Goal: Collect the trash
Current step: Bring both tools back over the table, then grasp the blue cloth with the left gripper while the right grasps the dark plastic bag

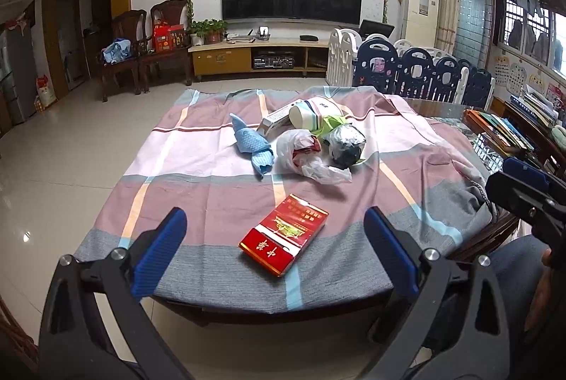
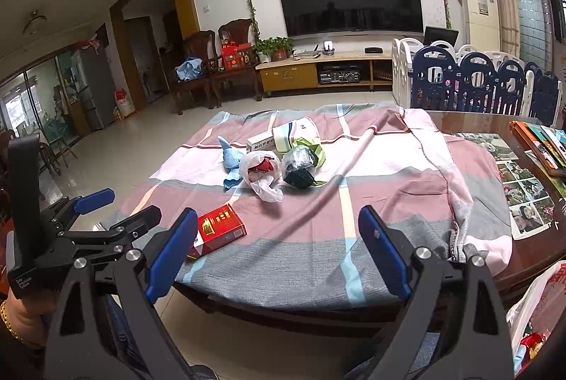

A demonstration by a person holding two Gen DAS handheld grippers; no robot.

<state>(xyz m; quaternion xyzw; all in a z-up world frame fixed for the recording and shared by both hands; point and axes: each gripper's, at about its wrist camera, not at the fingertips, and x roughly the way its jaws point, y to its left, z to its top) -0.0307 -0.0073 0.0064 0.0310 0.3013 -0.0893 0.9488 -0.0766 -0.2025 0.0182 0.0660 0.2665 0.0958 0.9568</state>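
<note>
Both pairs of fingers stand wide and hold nothing. The left gripper point(image 1: 276, 251) hangs over the near edge of the tabletop point(image 2: 467, 122), with the red pack point(image 1: 284, 238) lying flat on the cloth point(image 1: 198, 146) just beyond, at 12 o'clock between its fingers. The right gripper point(image 2: 279, 252) sits beside it, over bare cloth; from there the red pack is at 10 o'clock, partly behind its left finger.

Farther out at 12 o'clock lies the rest of the trash in a tight heap: a clear bag point(image 1: 304, 150) with something red inside, a dark bag point(image 1: 345, 143) touching it on the right, a blue rag point(image 1: 253, 146) on the left, and behind them a white box point(image 1: 279, 122) and a tipped cup point(image 1: 313, 115) over a green scrap point(image 1: 332, 123). A white bag point(image 2: 537, 313) hangs at 4 o'clock in the right view, probably the place for the trash.

Risks, as I judge them: the pack lies flat, so fingers coming down on it may pinch the loose cloth and drag everything along. In the heap, the pieces touch, so closing on one bag could pull or roll its neighbour, and the thin plastic may slip or spill its contents. The cup could roll off.
</note>
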